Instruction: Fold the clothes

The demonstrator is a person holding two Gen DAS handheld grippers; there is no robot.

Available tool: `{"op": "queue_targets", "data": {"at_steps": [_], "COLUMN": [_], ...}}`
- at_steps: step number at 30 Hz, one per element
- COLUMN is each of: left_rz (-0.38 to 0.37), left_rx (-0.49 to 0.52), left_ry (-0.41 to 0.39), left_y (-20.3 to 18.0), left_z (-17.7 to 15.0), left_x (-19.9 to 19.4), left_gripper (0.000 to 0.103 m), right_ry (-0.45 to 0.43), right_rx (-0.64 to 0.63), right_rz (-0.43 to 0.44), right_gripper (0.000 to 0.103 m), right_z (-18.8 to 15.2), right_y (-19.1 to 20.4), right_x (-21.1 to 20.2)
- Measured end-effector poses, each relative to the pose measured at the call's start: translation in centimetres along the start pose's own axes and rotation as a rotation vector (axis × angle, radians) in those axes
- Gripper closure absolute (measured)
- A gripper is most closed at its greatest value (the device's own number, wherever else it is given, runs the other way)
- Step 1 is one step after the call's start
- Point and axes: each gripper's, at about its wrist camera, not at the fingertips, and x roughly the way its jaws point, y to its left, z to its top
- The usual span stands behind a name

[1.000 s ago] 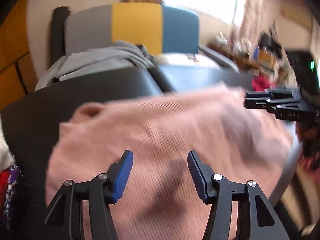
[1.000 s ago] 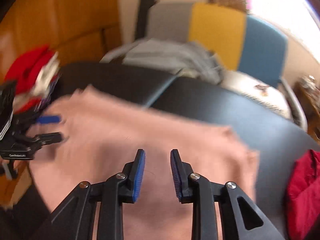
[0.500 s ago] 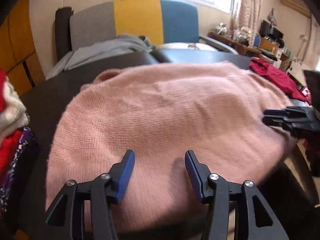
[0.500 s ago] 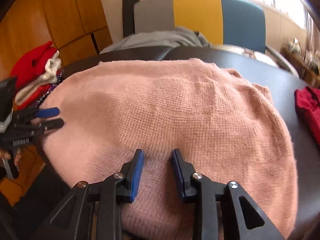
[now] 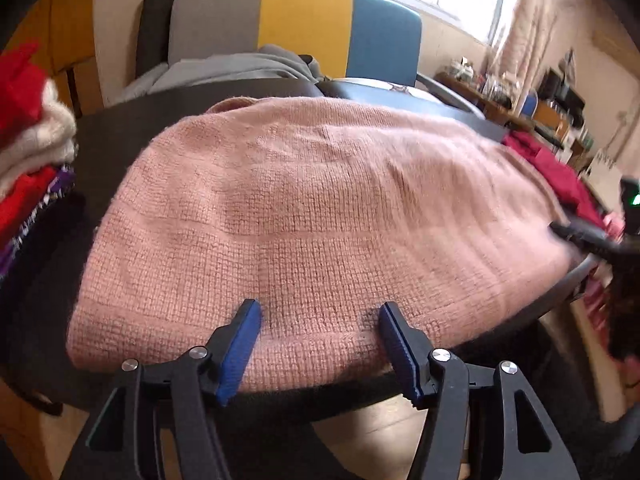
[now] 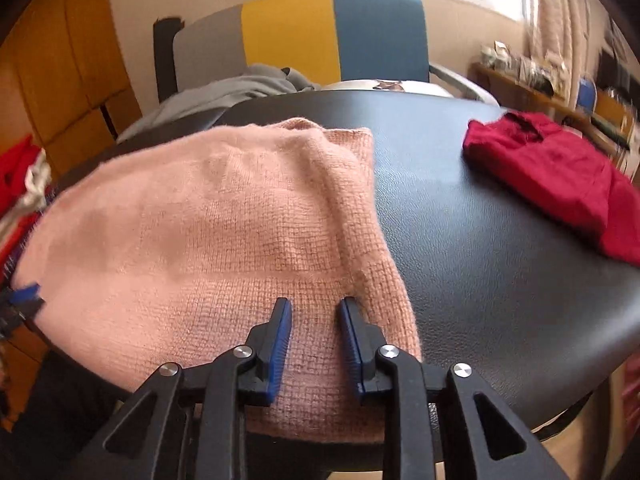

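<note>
A pink knit sweater [image 5: 320, 200] lies spread flat on the black table [image 5: 120, 128]. My left gripper [image 5: 318, 306] hovers over its near hem; the jaws are opening and the fabric lies under them, not pinched. My right gripper [image 6: 315, 301] sits over the sweater's [image 6: 200, 220] near right corner, its jaws a narrow gap apart and closing, with the knit below them and nothing gripped. Each gripper shows blurred at the edge of the other's view: the right gripper [image 5: 576, 234] at the far right, the left gripper [image 6: 24, 296] at the far left.
A dark red garment [image 6: 560, 172] lies on the table [image 6: 480, 240] to the right. A stack of folded red and cream clothes [image 5: 28, 140] stands at the left edge. Behind the table is a grey, yellow and blue chair [image 5: 296, 32] with a grey garment [image 5: 240, 68] on it.
Both grippers have drawn back to the sweater's near hem at the table edge. The right one has shifted toward the sweater's right side, and the sweater now lies flat.
</note>
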Motion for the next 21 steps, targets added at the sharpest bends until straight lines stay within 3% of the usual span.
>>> {"op": "queue_targets", "data": {"at_steps": [4,7,10,16,21], "left_rz": [-0.035,-0.003,0.039,0.068,0.092], "left_rx": [-0.188,-0.238,-0.199,-0.097,-0.02], "left_ry": [-0.082,-0.129,-0.135,-0.063,-0.015], "left_y": [4.4,7.9,9.8,11.3,11.5], "left_z": [1.3,2.5,3.9,6.0,8.4], "left_x": [-3.4,-5.5,-5.5,-2.0,0.4], "left_gripper": [0.042,0.024,0.019,0.018,0.013], "right_ry": [0.04,-0.014,-0.036,-0.018,0.018], "right_rx": [-0.013,-0.074,-0.118,-0.127,-0.156], "right_rz": [0.001,0.015,0.045,0.085,0.057], "right_gripper": [0.072,0.071,0.07,0.07,0.069], "right_z": [1.8,2.8,5.5,9.7,10.7], "right_y": [0.7,2.7,4.9,7.6,6.9], "right_x": [-0.2,-1.8,-1.3,2.4,5.7]}}
